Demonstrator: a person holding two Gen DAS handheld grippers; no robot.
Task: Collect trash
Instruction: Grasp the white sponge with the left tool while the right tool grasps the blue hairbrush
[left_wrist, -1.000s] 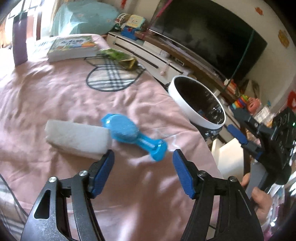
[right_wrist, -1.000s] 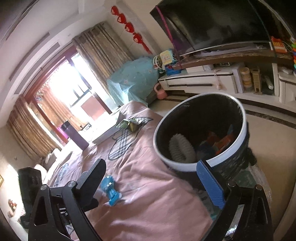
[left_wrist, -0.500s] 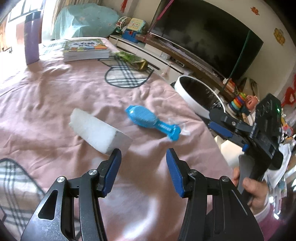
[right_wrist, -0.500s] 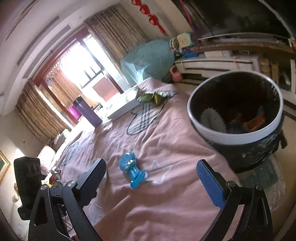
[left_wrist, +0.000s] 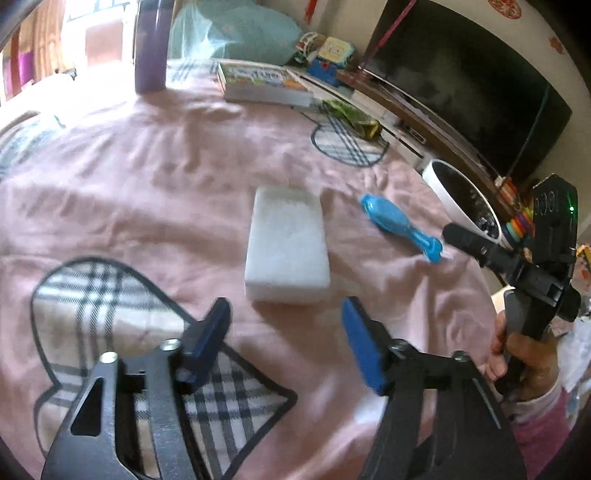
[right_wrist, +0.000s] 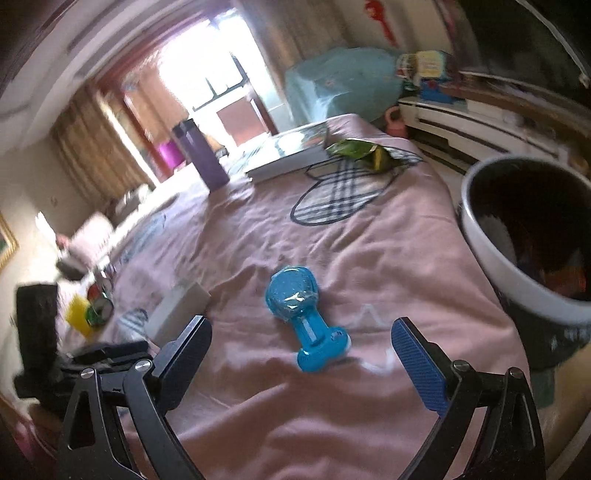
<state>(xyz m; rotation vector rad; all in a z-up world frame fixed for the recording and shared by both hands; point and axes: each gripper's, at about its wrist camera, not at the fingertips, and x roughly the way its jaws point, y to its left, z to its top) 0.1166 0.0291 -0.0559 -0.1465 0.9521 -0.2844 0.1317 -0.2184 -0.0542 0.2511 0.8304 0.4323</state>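
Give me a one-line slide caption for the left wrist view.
Open left gripper, jaws just widened, lines up on a white foam block on the pink bedspread, blue wrapper and trash bin beyond.

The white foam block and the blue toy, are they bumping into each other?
Apart. In the left wrist view, pink bedcover shows plainly between the white foam block and the blue toy.

Foam block (left_wrist: 287, 246) on bedspread (left_wrist: 147, 192), toy (left_wrist: 400, 227) right of it, bin (left_wrist: 461, 199) beyond bed edge.
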